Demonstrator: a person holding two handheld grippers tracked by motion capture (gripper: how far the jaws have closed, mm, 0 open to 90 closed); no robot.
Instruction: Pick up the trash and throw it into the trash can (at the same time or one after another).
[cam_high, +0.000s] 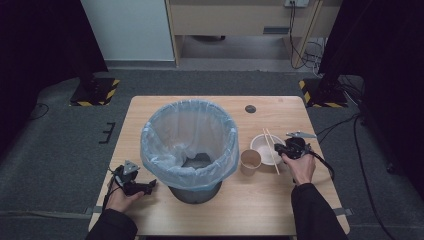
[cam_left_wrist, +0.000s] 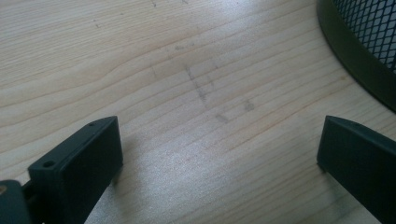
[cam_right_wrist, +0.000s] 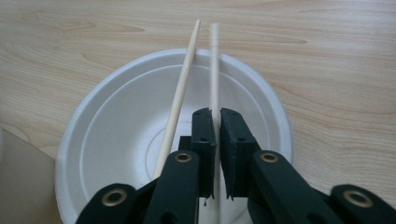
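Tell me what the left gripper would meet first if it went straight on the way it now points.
Probably the black mesh bin lined with a pale blue bag: the open left gripper points at its base across bare wooden table, with nothing between.
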